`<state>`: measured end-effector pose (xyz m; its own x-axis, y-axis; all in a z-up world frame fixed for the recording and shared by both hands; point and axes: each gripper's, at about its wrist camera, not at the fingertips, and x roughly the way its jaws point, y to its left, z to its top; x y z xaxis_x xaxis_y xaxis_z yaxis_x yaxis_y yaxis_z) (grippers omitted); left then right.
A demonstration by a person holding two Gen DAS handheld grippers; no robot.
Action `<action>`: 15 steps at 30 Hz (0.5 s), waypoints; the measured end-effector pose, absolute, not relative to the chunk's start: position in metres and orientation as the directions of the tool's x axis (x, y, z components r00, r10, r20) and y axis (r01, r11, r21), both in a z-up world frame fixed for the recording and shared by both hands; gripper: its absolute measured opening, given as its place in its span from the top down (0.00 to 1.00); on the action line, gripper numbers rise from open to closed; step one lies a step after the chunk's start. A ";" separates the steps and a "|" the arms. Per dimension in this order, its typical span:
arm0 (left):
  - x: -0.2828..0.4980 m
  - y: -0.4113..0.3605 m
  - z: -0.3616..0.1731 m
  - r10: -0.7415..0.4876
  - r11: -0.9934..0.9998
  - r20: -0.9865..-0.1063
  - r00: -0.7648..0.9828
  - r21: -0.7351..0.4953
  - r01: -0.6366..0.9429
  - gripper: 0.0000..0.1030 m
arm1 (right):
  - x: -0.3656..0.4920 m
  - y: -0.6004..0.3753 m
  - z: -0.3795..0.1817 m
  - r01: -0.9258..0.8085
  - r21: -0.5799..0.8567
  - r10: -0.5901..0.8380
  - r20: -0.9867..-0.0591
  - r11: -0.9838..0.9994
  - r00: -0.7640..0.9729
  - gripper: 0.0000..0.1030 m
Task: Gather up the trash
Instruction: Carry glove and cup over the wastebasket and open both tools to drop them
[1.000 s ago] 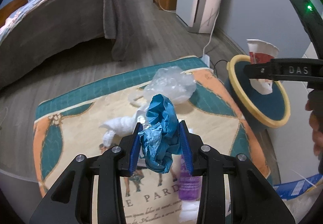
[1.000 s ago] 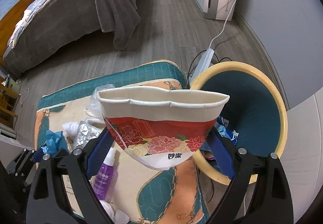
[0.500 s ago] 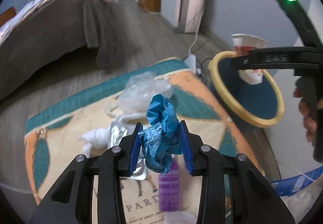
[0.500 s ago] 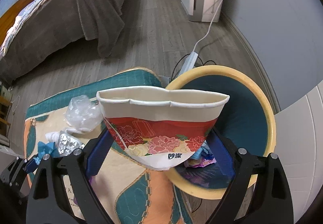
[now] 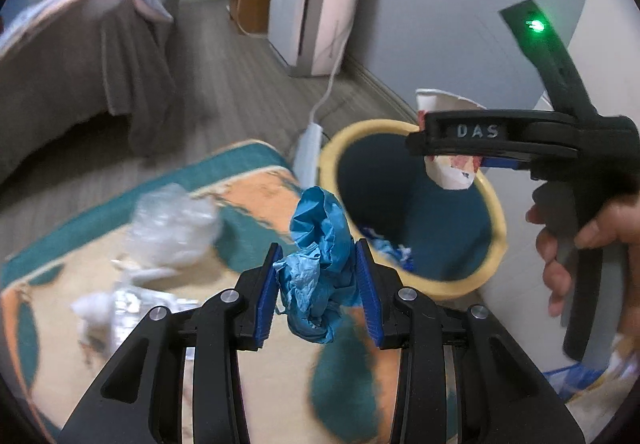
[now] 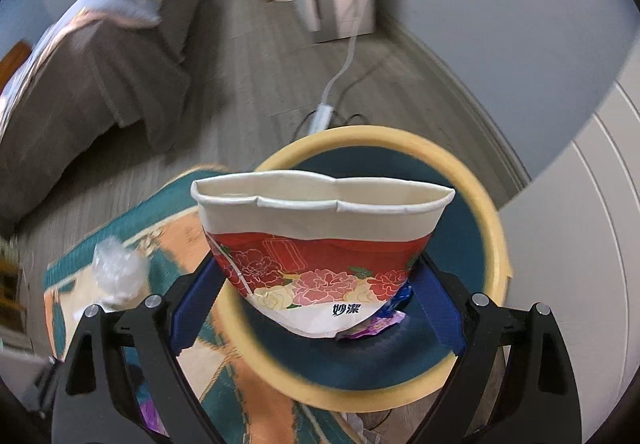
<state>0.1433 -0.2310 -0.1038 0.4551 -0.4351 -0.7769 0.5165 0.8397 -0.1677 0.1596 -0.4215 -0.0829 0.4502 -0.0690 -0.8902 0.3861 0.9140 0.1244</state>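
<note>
My left gripper is shut on a crumpled blue glove, held above the patterned mat beside the bin. A squashed red and white paper cup is clamped in my right gripper, hanging over the open mouth of the teal bin with the yellow rim. In the left wrist view the right gripper holds the cup above the far side of the bin. Wrappers lie at the bin's bottom.
On the mat lie a clear plastic wad, white tissue and foil. A bed stands to the left, a white appliance by the far wall, a power strip on the floor behind the bin. A person's hand grips the right tool.
Both grippers have swung right toward the bin. The cup now hangs over the bin's mouth, and the glove has come up to its near rim.
</note>
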 end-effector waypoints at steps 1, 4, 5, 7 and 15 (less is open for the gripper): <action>0.145 -0.239 -0.104 -0.443 0.835 -0.776 0.449 -0.174 0.522 0.63 | 0.158 -0.427 -0.083 0.407 0.129 -0.076 -0.889 0.904 0.451 0.14; 0.148 -0.262 -0.103 -0.457 0.817 -0.775 0.437 -0.172 0.550 0.63 | 0.153 -0.443 -0.081 0.461 0.136 -0.101 -0.886 0.877 0.453 0.14; 0.149 -0.269 -0.103 -0.457 0.813 -0.775 0.436 -0.164 0.559 0.63 | 0.152 -0.447 -0.081 0.474 0.130 -0.113 -0.886 0.871 0.450 0.14; 0.151 -0.286 -0.104 -0.452 0.801 -0.776 0.440 -0.136 0.583 0.63 | 0.150 -0.451 -0.081 0.493 0.118 -0.133 -0.885 0.862 0.445 0.14; 0.151 -0.330 -0.107 -0.457 0.778 -0.758 0.465 -0.087 0.622 0.62 | 0.142 -0.466 -0.080 0.563 0.144 -0.158 -0.877 0.814 0.453 0.13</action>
